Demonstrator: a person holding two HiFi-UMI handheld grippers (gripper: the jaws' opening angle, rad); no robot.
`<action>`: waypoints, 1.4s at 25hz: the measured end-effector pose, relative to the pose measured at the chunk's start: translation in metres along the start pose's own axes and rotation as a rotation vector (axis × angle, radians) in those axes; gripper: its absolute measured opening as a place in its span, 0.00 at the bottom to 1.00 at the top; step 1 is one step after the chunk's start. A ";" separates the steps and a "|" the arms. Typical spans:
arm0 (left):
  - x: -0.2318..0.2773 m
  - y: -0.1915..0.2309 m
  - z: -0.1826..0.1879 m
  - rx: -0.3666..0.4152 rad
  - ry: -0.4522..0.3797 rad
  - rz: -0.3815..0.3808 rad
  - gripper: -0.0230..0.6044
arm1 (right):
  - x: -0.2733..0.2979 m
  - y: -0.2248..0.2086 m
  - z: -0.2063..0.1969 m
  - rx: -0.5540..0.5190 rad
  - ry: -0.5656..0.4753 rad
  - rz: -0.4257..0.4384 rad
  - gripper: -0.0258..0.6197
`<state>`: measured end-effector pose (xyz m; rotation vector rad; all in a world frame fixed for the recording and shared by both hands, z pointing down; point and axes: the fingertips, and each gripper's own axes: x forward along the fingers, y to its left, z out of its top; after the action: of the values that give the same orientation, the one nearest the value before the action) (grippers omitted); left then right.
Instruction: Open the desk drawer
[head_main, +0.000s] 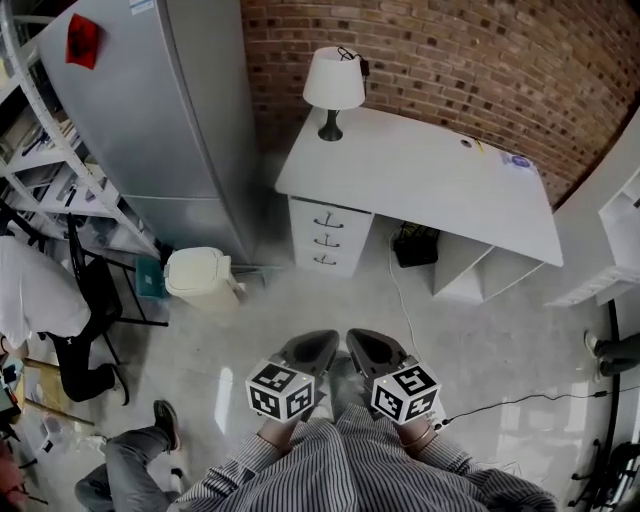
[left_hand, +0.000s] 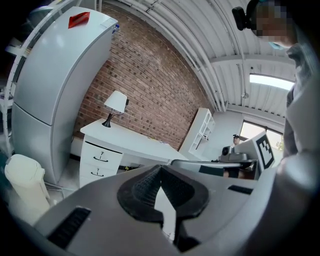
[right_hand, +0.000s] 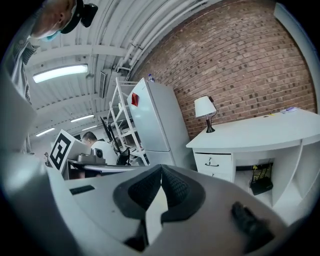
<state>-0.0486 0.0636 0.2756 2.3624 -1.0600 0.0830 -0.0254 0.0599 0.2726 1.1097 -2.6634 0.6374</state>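
Head view showed the left gripper (head_main: 310, 350) and right gripper (head_main: 376, 352) both clenched on nothing at bottom centre, probably just carried that way because the shut desk drawers (head_main: 327, 238) sat well apart, upper centre

Shirt (head_main: 345, 470): long-sleeved, with fine dark and white stripes and cuffs at the wrists. Left gripper (head_main: 324, 342) and right gripper (head_main: 360, 340): smooth grey moulded shells that taper to rounded tips. The left one carries a white marker cube (head_main: 281, 389) printed with black square patterns; the right one carries a matching cube (head_main: 407, 390). Pads (left_hand: 144, 186): black, finely ribbed, and set in a black teardrop-shaped surround. The left shell has a black slotted inset (left_hand: 70, 227) on its flank.
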 end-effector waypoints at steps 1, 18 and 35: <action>0.004 0.006 0.001 -0.004 0.000 0.007 0.05 | 0.007 -0.003 0.000 -0.001 0.006 0.010 0.07; 0.135 0.096 0.107 0.085 -0.036 0.126 0.05 | 0.109 -0.135 0.108 -0.038 -0.030 0.068 0.07; 0.238 0.134 0.146 0.032 -0.025 0.120 0.05 | 0.157 -0.225 0.153 -0.048 -0.015 0.107 0.07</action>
<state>-0.0026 -0.2429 0.2756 2.3326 -1.2204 0.1155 0.0230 -0.2503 0.2587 0.9696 -2.7507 0.5817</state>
